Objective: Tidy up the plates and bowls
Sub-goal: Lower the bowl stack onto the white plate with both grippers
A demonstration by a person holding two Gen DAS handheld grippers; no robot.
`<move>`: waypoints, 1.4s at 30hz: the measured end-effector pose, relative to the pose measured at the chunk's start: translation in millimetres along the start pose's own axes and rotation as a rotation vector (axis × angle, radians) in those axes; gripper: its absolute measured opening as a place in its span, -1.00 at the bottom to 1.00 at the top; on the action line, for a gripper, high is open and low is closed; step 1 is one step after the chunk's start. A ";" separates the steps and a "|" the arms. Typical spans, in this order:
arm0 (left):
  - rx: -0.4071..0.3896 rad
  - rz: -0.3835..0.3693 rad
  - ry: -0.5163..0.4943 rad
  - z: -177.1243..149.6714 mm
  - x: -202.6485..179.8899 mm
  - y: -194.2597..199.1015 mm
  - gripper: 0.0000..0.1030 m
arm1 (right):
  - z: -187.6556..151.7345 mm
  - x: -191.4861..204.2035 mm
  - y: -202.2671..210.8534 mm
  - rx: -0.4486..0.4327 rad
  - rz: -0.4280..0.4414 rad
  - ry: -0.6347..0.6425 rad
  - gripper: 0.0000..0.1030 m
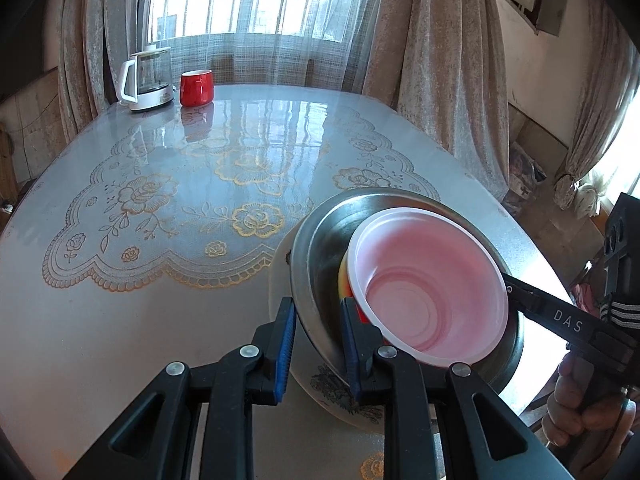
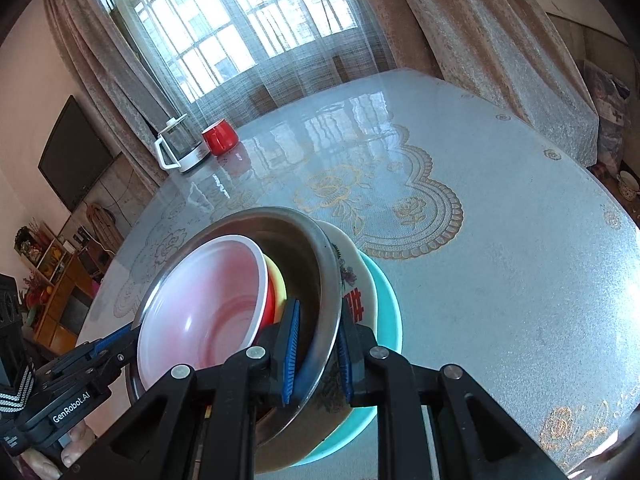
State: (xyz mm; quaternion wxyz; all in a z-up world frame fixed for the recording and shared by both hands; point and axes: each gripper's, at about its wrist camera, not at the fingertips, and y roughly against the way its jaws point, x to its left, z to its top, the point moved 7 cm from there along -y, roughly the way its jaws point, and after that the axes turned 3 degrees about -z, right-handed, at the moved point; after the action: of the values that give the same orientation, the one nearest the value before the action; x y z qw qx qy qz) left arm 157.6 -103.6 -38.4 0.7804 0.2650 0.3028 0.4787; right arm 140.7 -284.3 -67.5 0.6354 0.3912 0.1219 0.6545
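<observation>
Two grippers, left gripper (image 1: 318,344) and right gripper (image 2: 318,354), pinch the steel bowl (image 1: 316,248) rim at the table (image 1: 160,320) edge; uneven lowering could tip the nested stack.

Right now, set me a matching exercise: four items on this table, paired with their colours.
Column one:
1. round metal bowl
2. innermost plastic bowl
3. squat ceramic mug
4. bottom dish of the stack

Column two:
a. red
b. teal
c. shiny silver
d. white rim, pinkish inside

Pairs: 1-c, 2-d, 3-a, 4-b
</observation>
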 end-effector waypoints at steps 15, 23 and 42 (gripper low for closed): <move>-0.022 0.023 -0.004 -2.6 -2.9 10.5 -0.56 | -0.4 -8.1 16.6 -0.035 0.017 -0.054 -0.57; -0.028 0.027 -0.021 -5.6 -5.4 13.2 -0.55 | -4.4 -4.4 15.1 -0.030 0.032 -0.054 -0.57; -0.037 0.027 -0.041 -7.0 -10.4 13.4 -0.52 | -3.0 -0.7 13.6 -0.061 -0.024 -0.009 -0.67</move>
State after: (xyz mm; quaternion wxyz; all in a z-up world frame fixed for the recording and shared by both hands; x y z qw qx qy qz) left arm 140.8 -106.8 -31.4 0.7847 0.2642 0.2743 0.4891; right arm 128.6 -286.1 -60.8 0.6554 0.3731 0.1034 0.6486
